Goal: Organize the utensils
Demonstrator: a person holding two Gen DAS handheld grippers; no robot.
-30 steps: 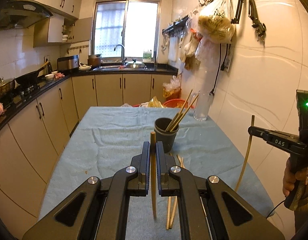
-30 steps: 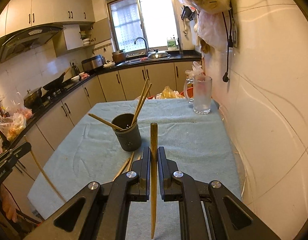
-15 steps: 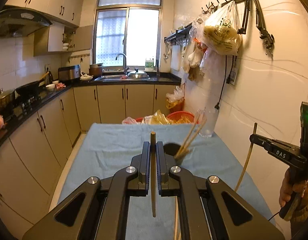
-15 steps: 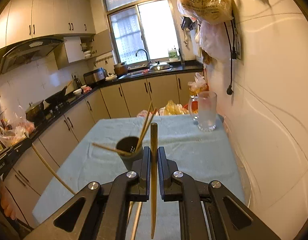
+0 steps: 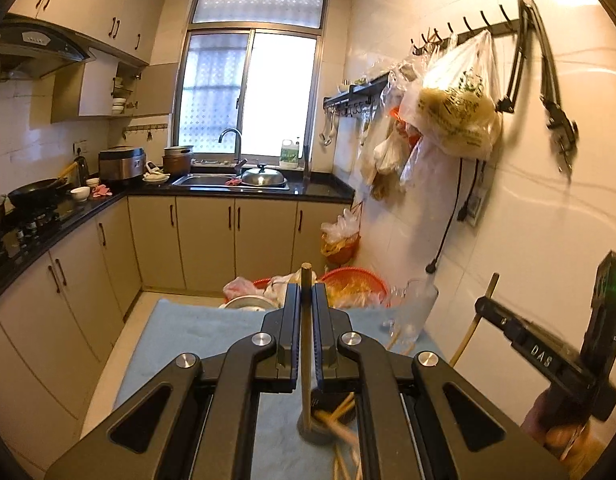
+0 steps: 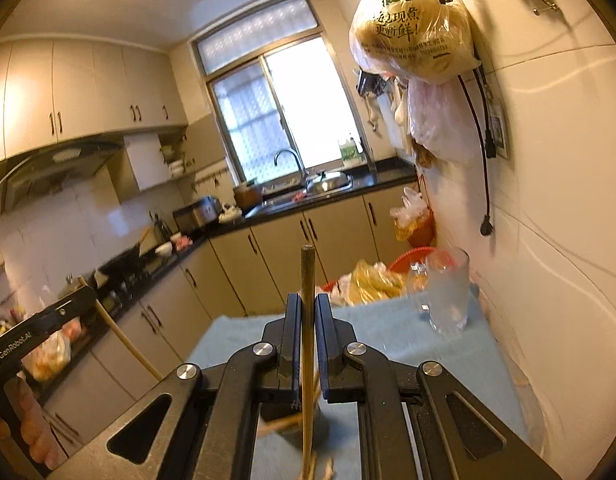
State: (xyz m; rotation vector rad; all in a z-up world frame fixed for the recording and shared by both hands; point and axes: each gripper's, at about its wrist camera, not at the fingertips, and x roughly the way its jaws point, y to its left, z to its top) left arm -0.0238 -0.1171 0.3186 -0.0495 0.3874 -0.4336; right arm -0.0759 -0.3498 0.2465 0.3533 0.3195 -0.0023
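We hold one chopstick in each hand-held gripper above a blue-covered surface (image 5: 196, 332) in a narrow kitchen. Our left hand-held gripper (image 5: 307, 304) has its jaws drawn narrow on an upright bamboo chopstick (image 5: 306, 360), whose top stands just past the fingertips and whose lower end reaches down to the dark utensil holder (image 5: 320, 434) directly beneath the jaws. Other chopsticks (image 5: 340, 412) lean out of that holder, blurred, below and slightly right of the grip.

Our right hand-held gripper (image 6: 307, 308) is likewise pinched narrow on a second chopstick (image 6: 307, 340), held nearly vertical, its top well above the fingertips and its lower part running down out of view between the gripper arms. The holder (image 6: 286, 416) sits under these jaws too, mostly hidden.

Ahead and to the right of both grippers, a clear glass mug (image 6: 448, 292) stands on the surface near the tiled wall. In the left wrist view, the right hand-held gripper shows off to the right with its chopstick slanting.
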